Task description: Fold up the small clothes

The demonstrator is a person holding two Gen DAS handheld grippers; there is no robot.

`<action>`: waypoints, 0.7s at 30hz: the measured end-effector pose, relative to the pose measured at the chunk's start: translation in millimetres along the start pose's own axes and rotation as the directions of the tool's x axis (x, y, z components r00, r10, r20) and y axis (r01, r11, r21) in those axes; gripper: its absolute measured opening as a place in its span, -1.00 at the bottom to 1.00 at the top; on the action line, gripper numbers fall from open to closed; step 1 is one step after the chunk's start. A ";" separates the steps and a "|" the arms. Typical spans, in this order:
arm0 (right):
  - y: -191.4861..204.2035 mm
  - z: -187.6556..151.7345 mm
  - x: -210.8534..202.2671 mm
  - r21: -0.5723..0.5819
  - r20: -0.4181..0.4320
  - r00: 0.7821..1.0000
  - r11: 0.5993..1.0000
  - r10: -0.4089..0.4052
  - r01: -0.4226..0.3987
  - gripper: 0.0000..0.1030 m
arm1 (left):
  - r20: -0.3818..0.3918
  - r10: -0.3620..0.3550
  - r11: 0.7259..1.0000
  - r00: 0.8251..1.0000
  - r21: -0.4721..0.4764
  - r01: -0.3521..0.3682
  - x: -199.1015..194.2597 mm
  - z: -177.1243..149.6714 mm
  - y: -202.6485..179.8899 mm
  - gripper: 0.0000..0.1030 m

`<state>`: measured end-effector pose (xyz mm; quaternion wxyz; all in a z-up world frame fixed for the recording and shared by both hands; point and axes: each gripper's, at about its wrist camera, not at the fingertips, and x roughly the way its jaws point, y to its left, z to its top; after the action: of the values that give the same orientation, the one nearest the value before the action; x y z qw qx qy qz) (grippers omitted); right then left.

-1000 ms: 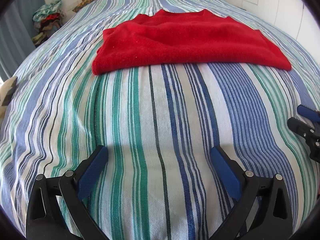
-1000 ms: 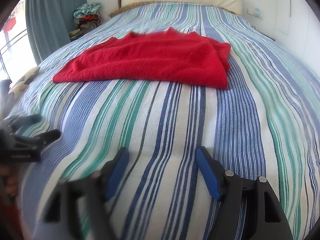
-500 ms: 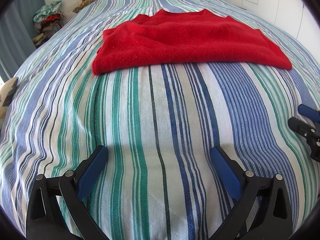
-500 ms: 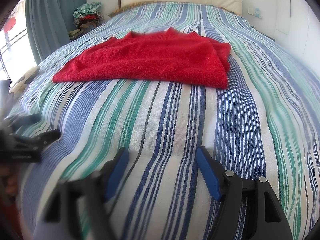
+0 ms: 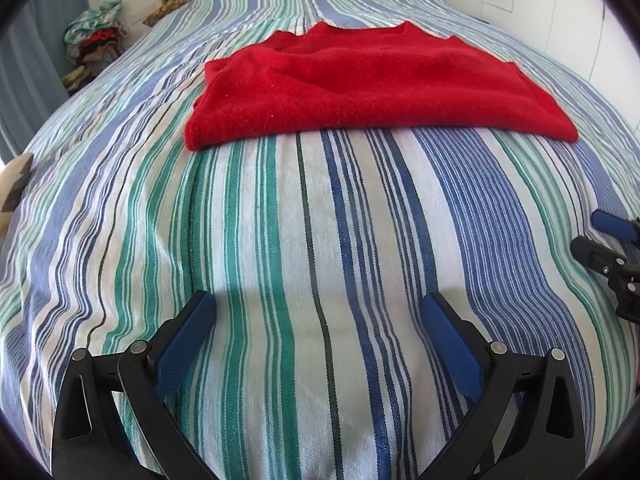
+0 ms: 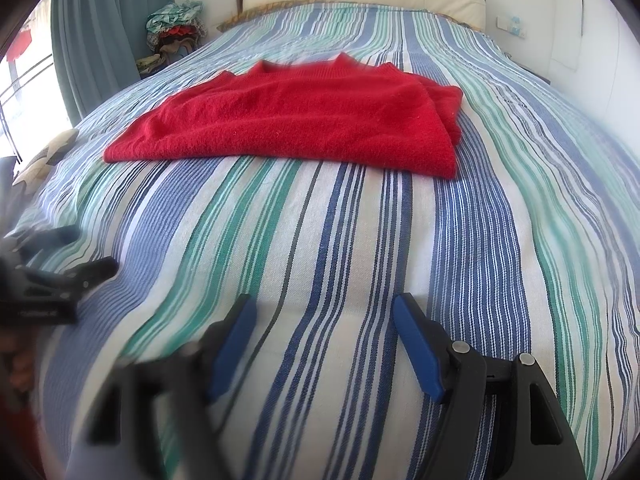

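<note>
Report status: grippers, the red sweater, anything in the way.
Left gripper open, empty. Right gripper open, empty. Red sweater folded flat on striped bedspread, untouched. Nothing between grippers and sweater.

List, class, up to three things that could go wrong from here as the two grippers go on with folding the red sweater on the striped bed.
1. The red sweater already lies in stacked layers, visible at its right edge; a pinch there may catch only the top layer and undo the fold.
2. The open left gripper and right gripper hover over the striped bedspread and might pinch it too.
3. The thick knit could slip out.
</note>
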<state>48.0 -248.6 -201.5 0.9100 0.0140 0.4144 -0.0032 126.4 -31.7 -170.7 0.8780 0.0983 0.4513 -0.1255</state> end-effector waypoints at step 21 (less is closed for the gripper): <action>-0.7 211.6 163.3 0.607 -0.190 0.851 0.740 0.489 -0.290 -0.34 | 0.026 -0.014 1.000 1.000 0.000 0.014 -0.7 -3.8 -0.6 0.99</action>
<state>314.7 -254.3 -185.9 0.7601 0.3665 0.5318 0.0721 122.9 -31.0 -172.4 0.8829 0.0934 0.4406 -0.1330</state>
